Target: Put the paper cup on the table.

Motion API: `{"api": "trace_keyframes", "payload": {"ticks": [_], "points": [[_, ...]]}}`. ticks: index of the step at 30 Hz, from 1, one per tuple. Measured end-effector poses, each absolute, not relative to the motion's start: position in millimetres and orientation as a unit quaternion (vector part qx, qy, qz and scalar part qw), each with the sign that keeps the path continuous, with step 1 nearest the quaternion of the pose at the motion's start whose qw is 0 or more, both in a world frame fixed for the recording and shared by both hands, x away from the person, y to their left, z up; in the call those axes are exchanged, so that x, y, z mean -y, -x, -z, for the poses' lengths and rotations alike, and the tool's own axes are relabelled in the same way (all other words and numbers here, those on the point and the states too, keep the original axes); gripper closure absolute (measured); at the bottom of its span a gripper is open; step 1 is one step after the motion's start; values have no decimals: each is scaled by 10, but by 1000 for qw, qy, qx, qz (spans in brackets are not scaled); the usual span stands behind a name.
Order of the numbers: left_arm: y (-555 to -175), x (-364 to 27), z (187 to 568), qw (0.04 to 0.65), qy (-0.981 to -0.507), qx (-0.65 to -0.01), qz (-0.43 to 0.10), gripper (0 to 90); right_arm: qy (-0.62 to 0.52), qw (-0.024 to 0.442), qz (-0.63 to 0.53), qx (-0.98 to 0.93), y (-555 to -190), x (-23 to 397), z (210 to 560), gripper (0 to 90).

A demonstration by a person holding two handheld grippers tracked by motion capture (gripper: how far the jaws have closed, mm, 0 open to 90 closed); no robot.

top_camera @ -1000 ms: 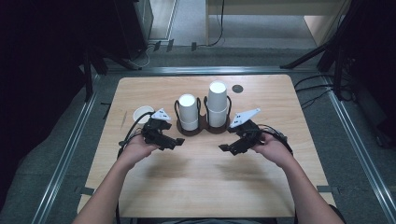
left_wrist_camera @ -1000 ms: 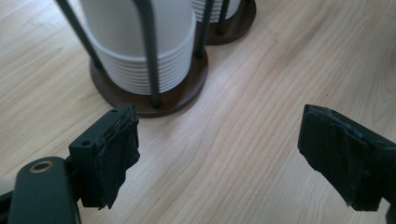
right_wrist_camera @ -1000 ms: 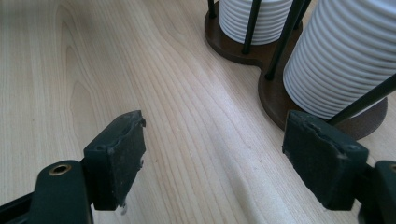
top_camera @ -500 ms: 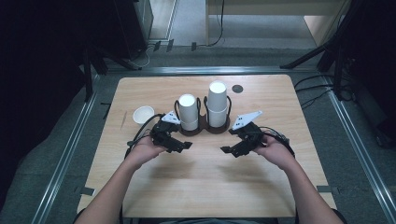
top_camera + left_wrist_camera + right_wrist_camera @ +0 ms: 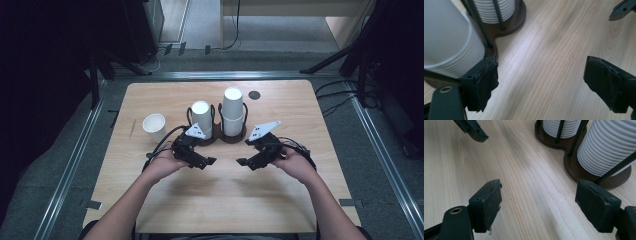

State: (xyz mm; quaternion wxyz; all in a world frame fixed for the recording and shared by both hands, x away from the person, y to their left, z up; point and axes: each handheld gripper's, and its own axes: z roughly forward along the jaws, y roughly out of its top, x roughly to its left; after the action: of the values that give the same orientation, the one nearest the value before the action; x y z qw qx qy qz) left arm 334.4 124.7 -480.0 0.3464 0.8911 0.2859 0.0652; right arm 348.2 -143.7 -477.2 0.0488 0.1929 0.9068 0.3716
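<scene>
Both claws, left claw point(image 5: 211, 161) and right claw point(image 5: 240, 162), are hovering open and empty near the cup holder point(image 5: 218, 136), loose cup point(image 5: 154, 126) sitting far-left on tabletop point(image 5: 300, 200), so nothing is grabbed yet.

On the wooden surface point(image 5: 300, 210) a dark two-post holder point(image 5: 219, 135) stands at twelve o'clock, carrying a short cup stack point(image 5: 202, 117) and a taller cup stack point(image 5: 233, 116); a single white cup point(image 5: 154, 127) sits at ten o'clock; the left tongs point(image 5: 209, 162) and right tongs point(image 5: 242, 162) face each other at centre, jaws apart and empty.
</scene>
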Motion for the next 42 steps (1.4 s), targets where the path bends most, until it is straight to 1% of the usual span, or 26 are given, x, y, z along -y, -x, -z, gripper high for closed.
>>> {"api": "trace_keyframes", "payload": {"ticks": [22, 42], "points": [[-3308, -1021, 4817, 353, -895, -266, -67, 123, -186, 51, -363, -912, -3410, 1404, 4811, 212], [-3323, -1033, 4817, 356, -893, -265, -71, 123, -184, 52, -358, -914, -3385, 1385, 4828, 212]]}}
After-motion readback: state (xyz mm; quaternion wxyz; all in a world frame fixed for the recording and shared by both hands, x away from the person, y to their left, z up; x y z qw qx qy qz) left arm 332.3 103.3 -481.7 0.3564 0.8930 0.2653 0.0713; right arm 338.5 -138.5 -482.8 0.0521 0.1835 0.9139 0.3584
